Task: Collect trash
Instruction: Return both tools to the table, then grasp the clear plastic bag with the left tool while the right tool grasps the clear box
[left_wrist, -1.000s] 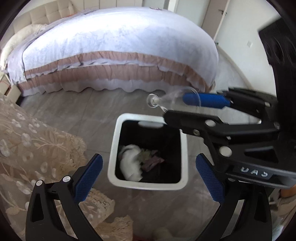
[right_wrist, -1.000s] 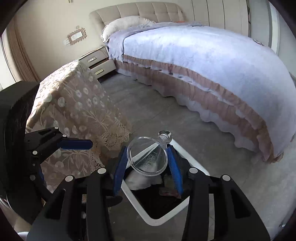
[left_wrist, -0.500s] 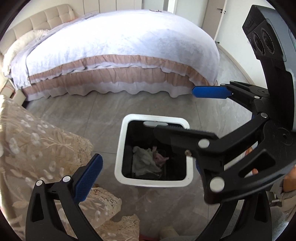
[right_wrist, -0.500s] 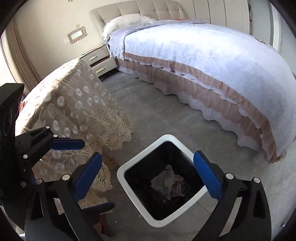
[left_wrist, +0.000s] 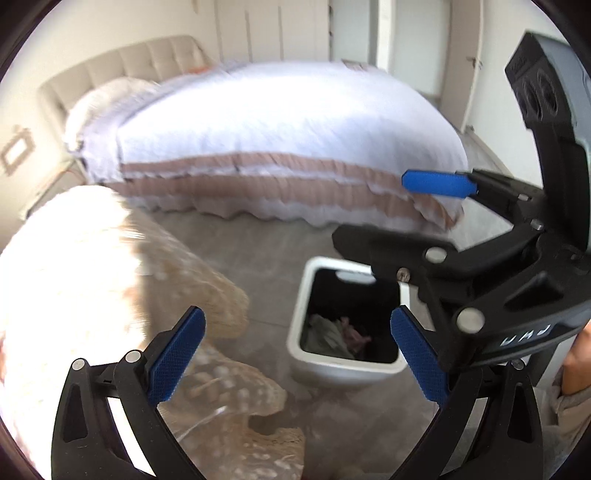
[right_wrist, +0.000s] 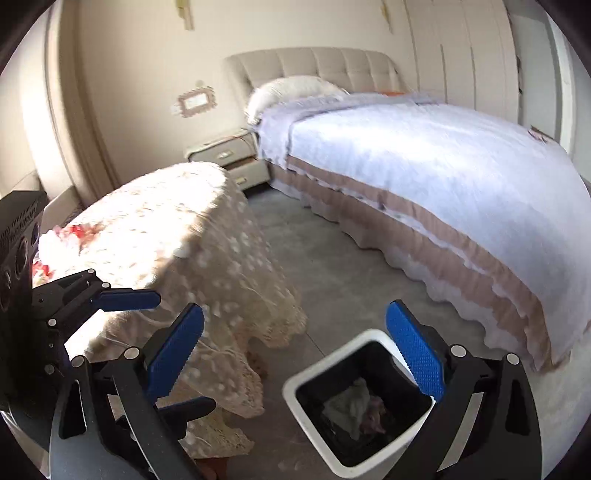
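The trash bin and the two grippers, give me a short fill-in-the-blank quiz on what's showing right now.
1. The bin has a white rim and a ____ inside.
2. The bin stands on the floor between the lace-covered table and the ____.
3. The right gripper holds ____.
4. The left gripper's jaws stand ____.

Missing words: black; bed; nothing; open

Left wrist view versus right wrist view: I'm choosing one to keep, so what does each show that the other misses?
Only the left wrist view shows a bit of the person's hand at the right edge. Only the right wrist view shows the nightstand and red scraps on the table. Both show the white trash bin with crumpled waste, the bed, the lace tablecloth, and both grippers open and empty.
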